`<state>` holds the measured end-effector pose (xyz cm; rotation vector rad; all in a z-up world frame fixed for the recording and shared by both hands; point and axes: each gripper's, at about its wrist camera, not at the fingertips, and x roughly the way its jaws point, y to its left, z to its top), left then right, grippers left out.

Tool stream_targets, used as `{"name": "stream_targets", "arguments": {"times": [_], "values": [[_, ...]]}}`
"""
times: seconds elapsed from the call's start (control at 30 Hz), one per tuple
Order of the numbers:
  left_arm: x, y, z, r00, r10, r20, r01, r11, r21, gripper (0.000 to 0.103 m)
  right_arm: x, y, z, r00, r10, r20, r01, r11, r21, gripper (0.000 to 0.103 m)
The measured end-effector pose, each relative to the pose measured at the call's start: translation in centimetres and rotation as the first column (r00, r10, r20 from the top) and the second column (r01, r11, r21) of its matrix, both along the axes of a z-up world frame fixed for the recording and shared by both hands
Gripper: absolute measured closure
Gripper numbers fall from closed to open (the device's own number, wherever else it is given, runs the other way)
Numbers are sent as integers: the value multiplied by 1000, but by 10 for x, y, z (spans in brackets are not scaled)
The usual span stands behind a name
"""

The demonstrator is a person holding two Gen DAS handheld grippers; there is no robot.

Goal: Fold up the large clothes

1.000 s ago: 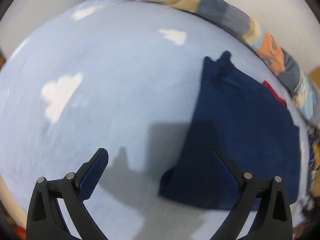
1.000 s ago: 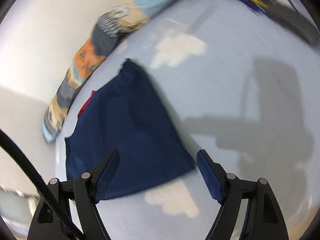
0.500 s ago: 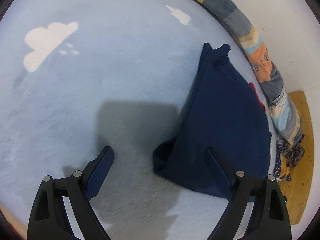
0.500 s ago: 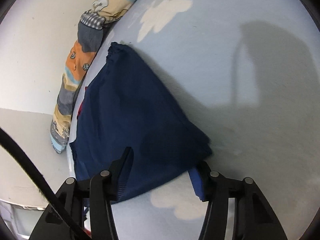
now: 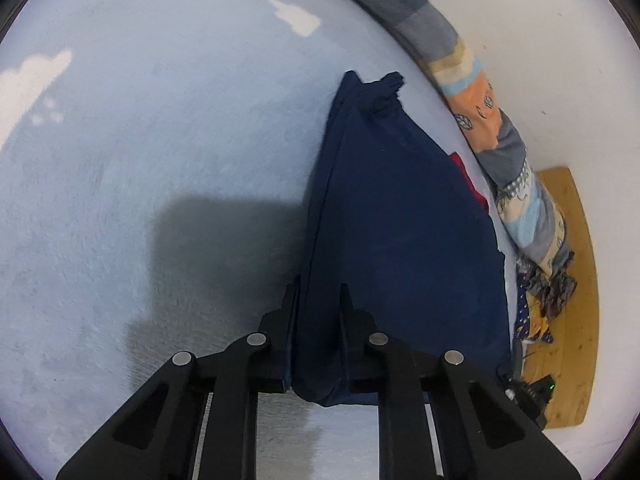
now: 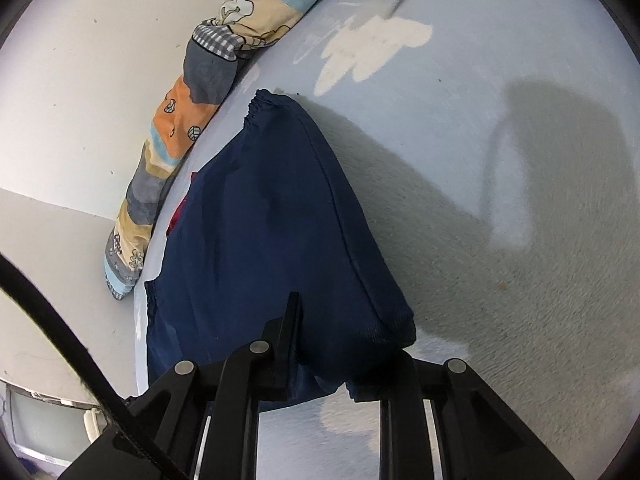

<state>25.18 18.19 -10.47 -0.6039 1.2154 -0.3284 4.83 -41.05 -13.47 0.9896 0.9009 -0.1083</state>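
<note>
A folded navy garment lies on the light blue bed sheet near the wall. My left gripper is closing, and its fingers pinch the garment's near left corner between them. In the right wrist view the same navy garment fills the middle. My right gripper is closing on its near right corner. The cloth drapes over the right finger and hides its tip. A red piece peeks out from under the garment's far edge.
A long patchwork bolster runs along the white wall behind the garment. Beyond the bed's end lie a wooden board and a heap of patterned cloth. A black cable crosses the right view. White clouds mark the sheet.
Both grippers came down onto the garment's near corners and their jaws went from wide apart to pinched on the cloth. The left gripper also tipped further downward.
</note>
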Motion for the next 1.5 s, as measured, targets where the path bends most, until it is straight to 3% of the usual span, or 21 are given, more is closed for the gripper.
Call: {"name": "stream_targets", "arguments": {"times": [0.07, 0.1, 0.13, 0.17, 0.2, 0.27, 0.3, 0.37, 0.53, 0.77, 0.8, 0.87, 0.9, 0.97, 1.0, 1.1, 1.3, 1.5], "values": [[1, -1, -5, 1000, 3, -16, -2, 1000, 23, 86, 1, 0, -4, 1000, 4, -21, -4, 1000, -3, 77], [3, -2, -9, 999, 3, -32, -3, 1000, 21, 75, 2, 0, -9, 999, 1, -37, -1, 1000, 4, 73], [6, -3, -16, 998, 7, -61, -6, 1000, 12, 49, 3, 0, -14, 999, -1, -47, 2, 1000, 18, 70], [8, -2, -21, 997, 9, -71, -11, 1000, -24, 44, 4, 0, -17, 999, 3, -49, -2, 1000, 26, 70], [9, -2, -22, 998, 21, -67, -23, 999, -27, 45, 5, 0, -19, 999, 11, -47, -10, 1000, 19, 70], [9, -8, -18, 999, 8, -45, -7, 1000, 23, 69, 5, 1, -12, 999, 27, -32, -27, 1000, -5, 86], [9, -10, -17, 999, -4, -38, 5, 1000, 13, 84, 6, 3, -8, 999, 37, -27, -38, 999, -22, 88], [5, -9, -11, 1000, 1, -22, -1, 1000, 5, 86, 3, 9, 8, 998, 60, 7, -59, 996, -72, 94], [-23, -12, 16, 999, -19, 51, 16, 999, 45, 89, -15, 16, 34, 997, 76, 27, -70, 985, -159, 96], [-76, -13, 29, 996, -44, 77, 37, 995, 91, 89, -78, -17, 45, 1000, 20, 10, -18, 991, -133, 102], [-75, -11, 27, 997, -42, 70, 36, 995, 89, 89, -81, -22, 43, 1000, 4, 9, -3, 994, -113, 102], [-69, -6, 22, 999, -12, 46, 10, 998, 60, 89, -83, -36, 32, 998, -33, 48, 31, 999, 31, 95], [-66, -5, 19, 999, -6, 38, 4, 998, 59, 89, -81, -42, 24, 997, -55, 56, 49, 994, 102, 89], [-64, -6, 17, 999, 7, 31, -9, 998, 61, 89, -76, -50, 16, 992, -115, 51, 107, 984, 142, 59], [-64, -6, 17, 999, 10, 33, -12, 998, 61, 89, -72, -53, 12, 991, -130, 45, 121, 980, 155, 56], [-64, -5, 16, 999, 7, 36, -9, 998, 58, 89, -56, -55, 7, 988, -150, 41, 142, 978, 150, 55], [-61, -9, 14, 999, -5, 38, 2, 996, 88, 89, -30, -51, -10, 982, -182, -58, 187, 977, 103, 53], [-59, -10, 13, 999, -12, 34, 9, 995, 95, 89, -51, -47, -1, 963, -260, -73, 268, 952, 148, 54]]}}
